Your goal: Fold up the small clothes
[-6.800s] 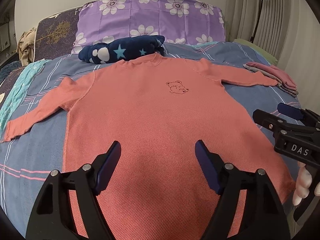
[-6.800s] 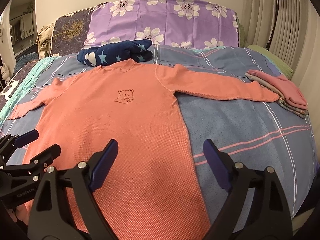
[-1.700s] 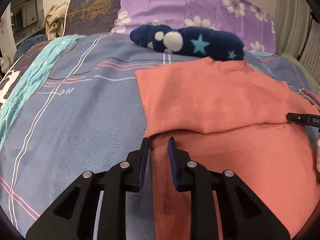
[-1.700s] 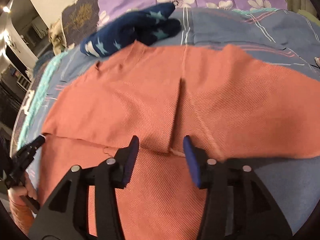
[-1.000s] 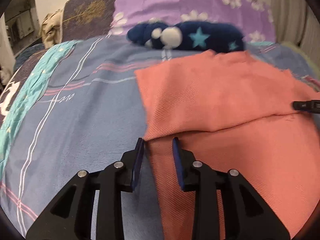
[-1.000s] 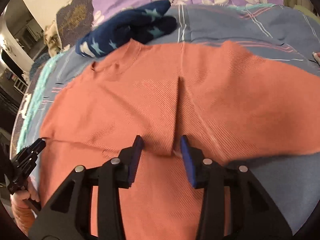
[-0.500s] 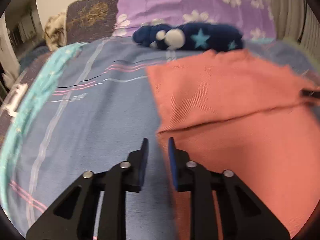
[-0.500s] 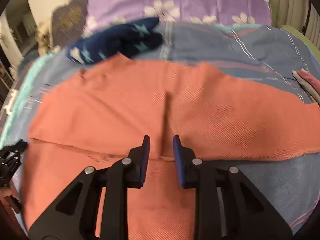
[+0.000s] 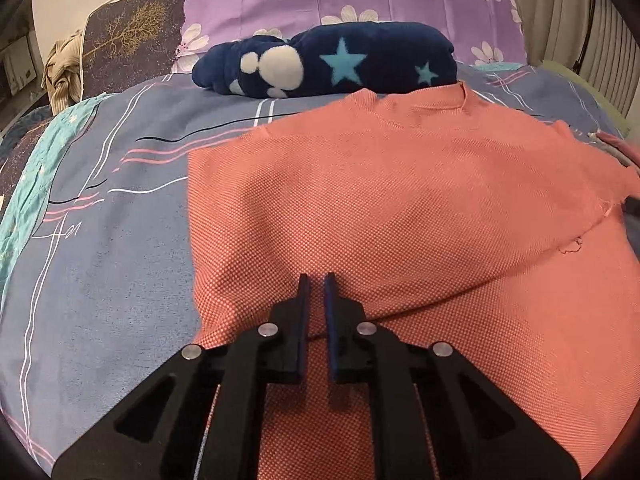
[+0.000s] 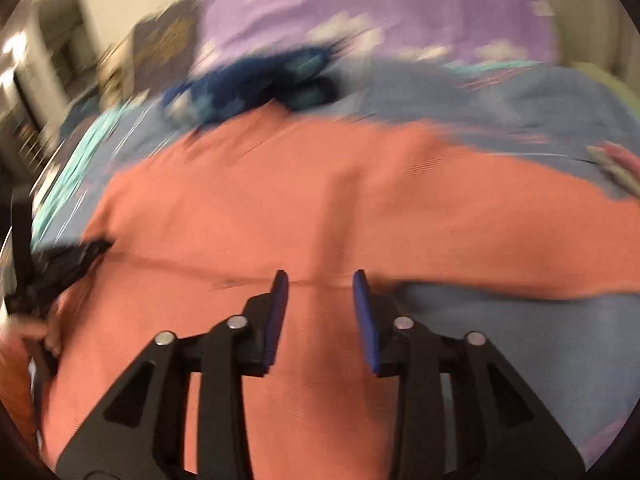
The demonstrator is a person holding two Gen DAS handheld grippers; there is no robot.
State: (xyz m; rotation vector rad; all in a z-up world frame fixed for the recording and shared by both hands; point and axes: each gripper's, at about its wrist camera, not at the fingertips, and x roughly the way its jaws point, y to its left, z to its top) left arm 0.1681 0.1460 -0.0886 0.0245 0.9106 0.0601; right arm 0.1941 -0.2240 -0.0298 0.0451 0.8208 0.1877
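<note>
One blue striped bed (image 9: 112, 216) carries the salmon-pink shirt (image 9: 400, 208), its top part folded down toward the near side, below a navy star-print fleece (image 9: 332, 64) at the far end. The left gripper (image 9: 316, 280) has its jaws closing to a slit over the folded edge, pinching no cloth visibly. The right gripper (image 10: 320, 276) has its jaws opening, empty, above that edge.
</note>
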